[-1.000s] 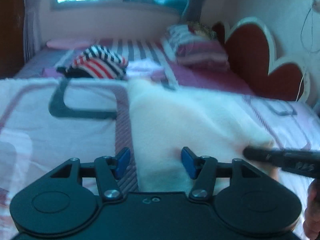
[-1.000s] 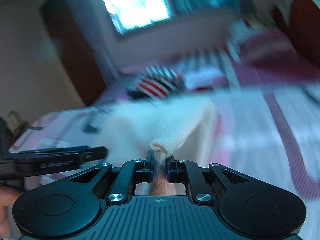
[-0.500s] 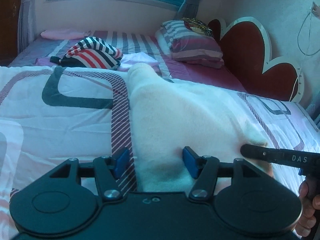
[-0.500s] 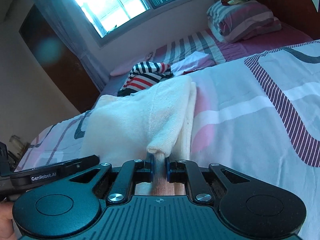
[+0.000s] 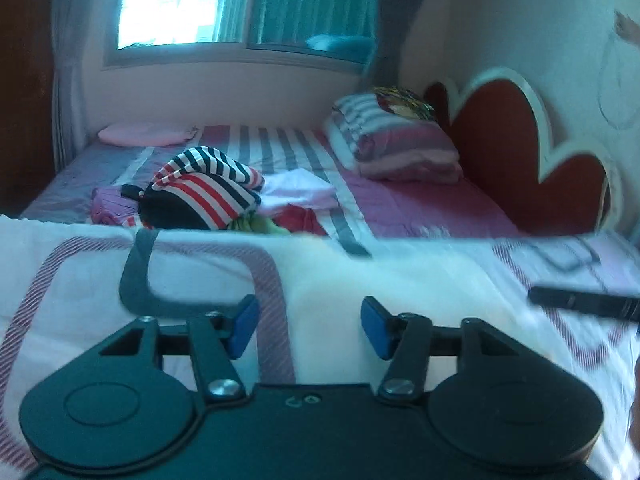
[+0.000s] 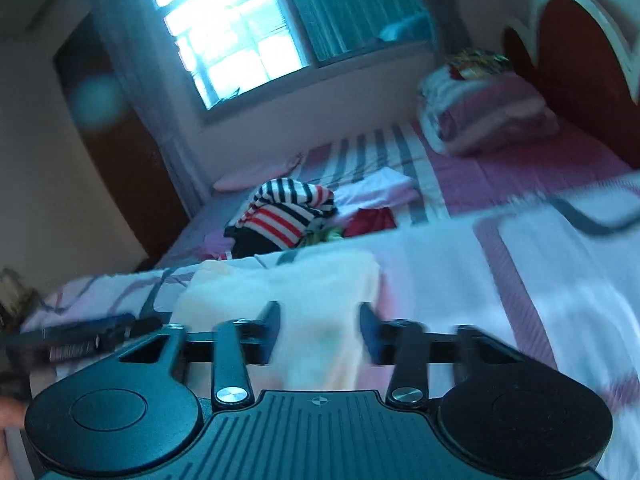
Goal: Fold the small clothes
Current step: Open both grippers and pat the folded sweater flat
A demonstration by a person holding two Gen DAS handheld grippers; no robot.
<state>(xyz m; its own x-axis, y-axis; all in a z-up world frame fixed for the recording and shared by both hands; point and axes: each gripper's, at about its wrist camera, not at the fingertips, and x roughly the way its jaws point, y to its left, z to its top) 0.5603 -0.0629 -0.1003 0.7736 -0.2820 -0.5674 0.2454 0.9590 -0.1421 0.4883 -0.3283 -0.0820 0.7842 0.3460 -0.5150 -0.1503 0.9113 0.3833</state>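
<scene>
A cream-white garment (image 6: 304, 292) lies folded on the patterned bedspread; in the left wrist view it (image 5: 400, 280) is a blurred pale patch ahead of the fingers. My right gripper (image 6: 319, 330) is open, its jaws spread just above the garment's near edge, holding nothing. My left gripper (image 5: 310, 326) is open and empty over the garment's left edge. The right gripper's finger (image 5: 584, 303) shows as a dark bar at the right of the left wrist view. The left gripper (image 6: 84, 338) shows at the left of the right wrist view.
A pile of clothes topped by a red, white and navy striped piece (image 5: 204, 188) lies farther up the bed, also seen in the right wrist view (image 6: 284, 216). Folded striped bedding (image 5: 396, 140) sits by the red heart headboard (image 5: 520, 160). A window (image 6: 232, 36) is behind.
My right gripper has opened and let go of the cream garment, which now lies flat. Both grippers have pulled back a little and tilted up; the views are blurred by motion.
</scene>
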